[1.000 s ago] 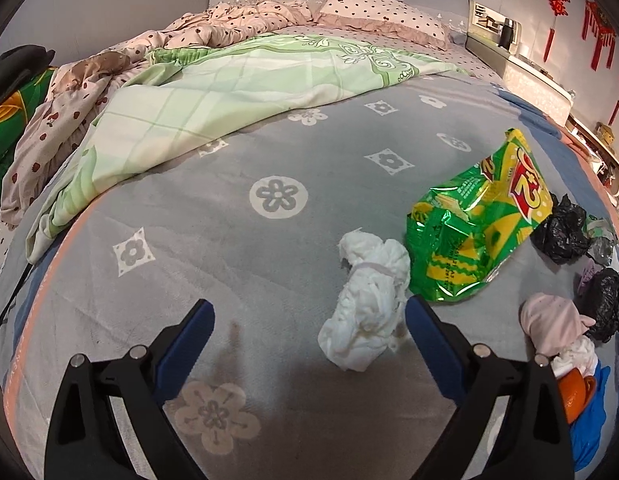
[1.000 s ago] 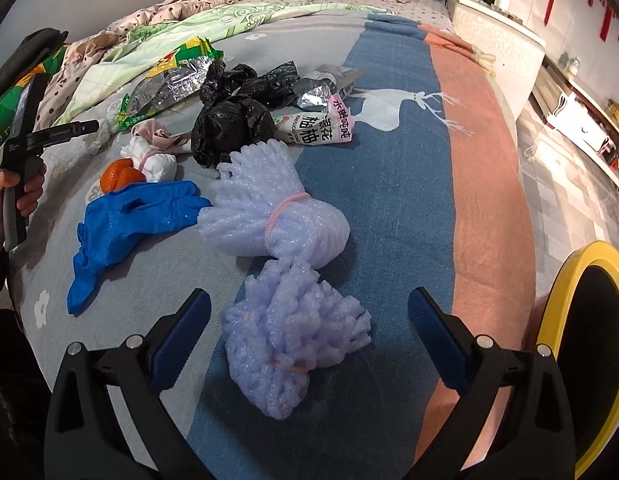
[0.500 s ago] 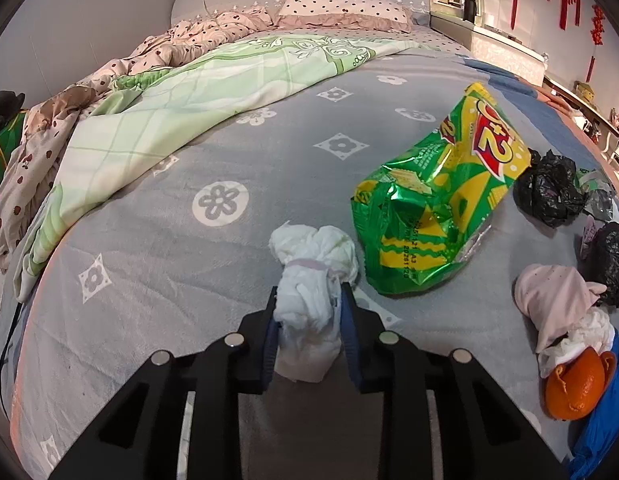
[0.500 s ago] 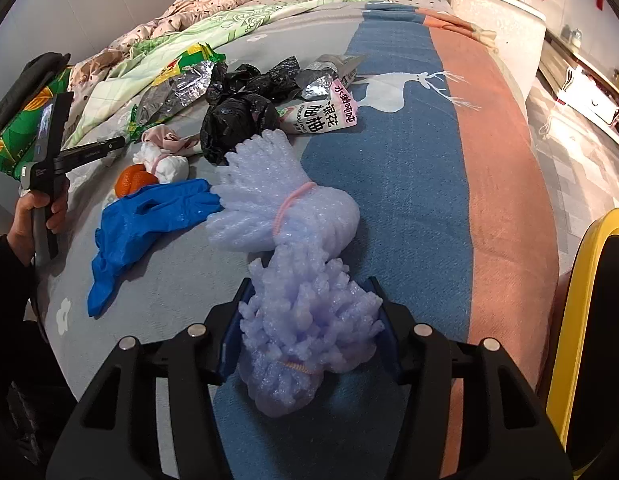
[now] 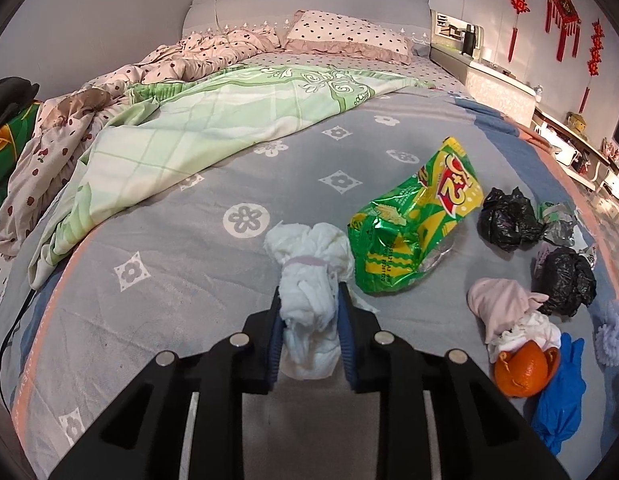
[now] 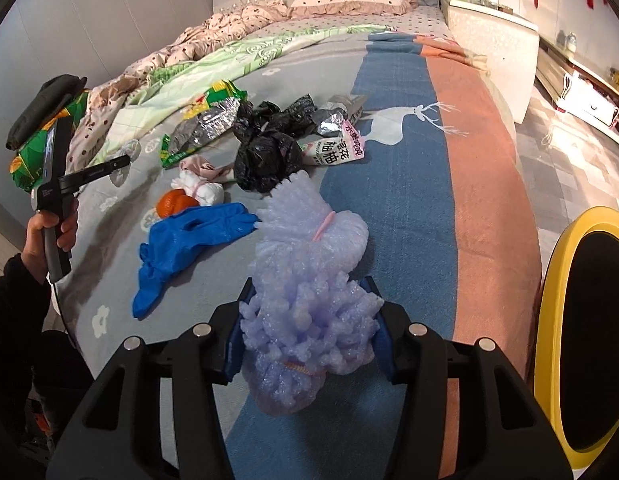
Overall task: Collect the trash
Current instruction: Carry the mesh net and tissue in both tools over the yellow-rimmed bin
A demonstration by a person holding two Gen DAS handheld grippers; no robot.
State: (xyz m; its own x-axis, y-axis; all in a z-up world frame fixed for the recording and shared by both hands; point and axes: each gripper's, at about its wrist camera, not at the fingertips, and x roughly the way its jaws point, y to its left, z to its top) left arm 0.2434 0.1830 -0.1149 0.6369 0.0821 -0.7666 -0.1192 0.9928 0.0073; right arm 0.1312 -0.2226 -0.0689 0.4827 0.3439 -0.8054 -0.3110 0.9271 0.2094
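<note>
Trash lies scattered over the bed (image 5: 157, 248). Your left gripper (image 5: 308, 326) is clamped on the white tissue wad (image 5: 309, 280); your right gripper (image 6: 309, 328) pinches the lavender foam bundle (image 6: 309, 280), and the yellow-rimmed bin (image 6: 549, 320) waits at 3 o'clock, probably the drop point.

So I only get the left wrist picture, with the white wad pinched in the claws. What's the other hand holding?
Observer: The right gripper is shut on a lilac foam-net bundle.
Operator: Is there a bin anywhere?
Observer: A yellow-rimmed container, likely the bin, stands beside the bed on the right.
Operator: Can you see the person?
Observer: Only a left hand in a dark sleeve, gripping the other tool's handle.
</note>
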